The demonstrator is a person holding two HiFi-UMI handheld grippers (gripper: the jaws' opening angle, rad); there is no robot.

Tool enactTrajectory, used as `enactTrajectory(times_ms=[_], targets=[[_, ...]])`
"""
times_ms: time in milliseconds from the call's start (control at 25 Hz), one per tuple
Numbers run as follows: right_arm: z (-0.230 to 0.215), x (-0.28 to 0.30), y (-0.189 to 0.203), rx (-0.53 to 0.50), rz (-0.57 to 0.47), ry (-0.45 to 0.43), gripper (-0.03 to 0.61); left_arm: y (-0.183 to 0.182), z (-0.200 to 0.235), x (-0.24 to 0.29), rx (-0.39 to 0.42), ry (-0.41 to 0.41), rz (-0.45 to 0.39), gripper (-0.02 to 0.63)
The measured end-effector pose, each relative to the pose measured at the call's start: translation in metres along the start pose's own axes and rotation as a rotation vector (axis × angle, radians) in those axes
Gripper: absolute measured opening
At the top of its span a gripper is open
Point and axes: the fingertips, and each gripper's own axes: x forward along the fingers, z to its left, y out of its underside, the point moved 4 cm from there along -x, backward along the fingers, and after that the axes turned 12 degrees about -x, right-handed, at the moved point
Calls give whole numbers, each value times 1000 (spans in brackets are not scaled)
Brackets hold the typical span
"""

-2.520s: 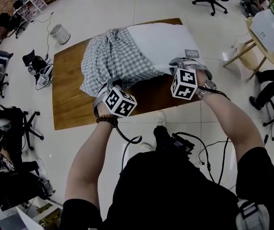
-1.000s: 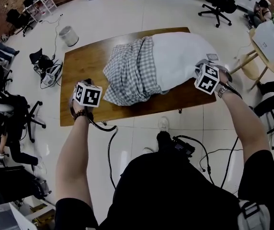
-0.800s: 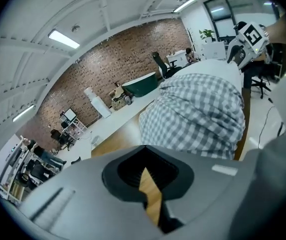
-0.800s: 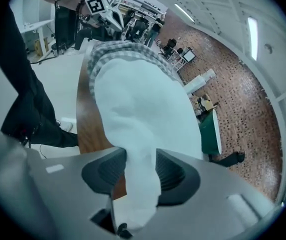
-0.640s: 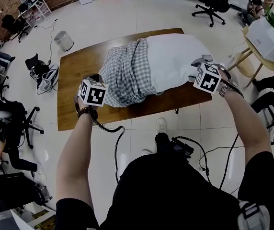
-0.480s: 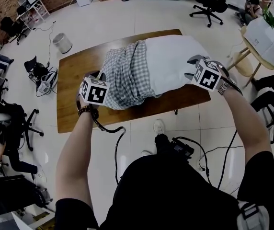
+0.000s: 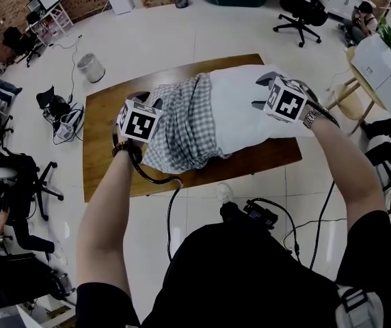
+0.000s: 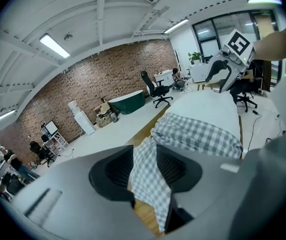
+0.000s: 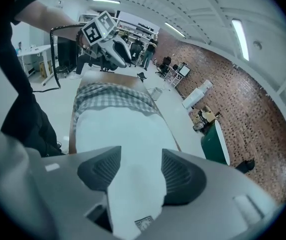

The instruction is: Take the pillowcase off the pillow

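A white pillow (image 7: 247, 108) lies on the brown table (image 7: 106, 152), its left part still inside a bunched grey-checked pillowcase (image 7: 182, 125). My left gripper (image 7: 149, 104) hovers over the pillowcase's left edge. Its jaws have just been opening, and a flat flap of checked cloth (image 8: 150, 184) shows in the gap of the left gripper (image 8: 145, 171), unpinched. My right gripper (image 7: 259, 93) hangs above the pillow's right end. Its jaws have also just been opening, and the white pillow corner with its label (image 9: 144, 223) sits between the spread pads of the right gripper (image 9: 137, 171).
A grey bin (image 7: 90, 67) stands on the floor beyond the table's left end. Office chairs (image 7: 298, 5) and a small wooden table (image 7: 368, 70) are at the right. More chairs and gear (image 7: 14, 176) line the left. A black cable (image 7: 165, 183) hangs off the table's front edge.
Both grippers have risen. The left one has moved right, from the table's left front edge to over the pillowcase. More bare pillow shows than at the earliest frame.
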Motion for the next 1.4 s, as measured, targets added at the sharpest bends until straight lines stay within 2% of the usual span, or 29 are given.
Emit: enactTrajectory(times_ms=[200,440,760,1160,1320,1400], targets=[[-36,14,-3,-6,-25,-26,259,-29,-8,24,-25,69,42,173],[-82,40,-6,-1,-54,-83,276,-73,-18,69,-47,192,47,218],[-131,84,-9,61,-127,-181,284,-103,-27,125,-186,348,145,256],[-163,143,-3,95,-148,-317,296,-102,-30,193,-222,440,296,259],[-169,161,1,103,-138,-339,296,-95,-32,210,-229,448,362,253],[-171,172,7,100,-127,-348,296,-92,-32,220,-234,447,389,227]])
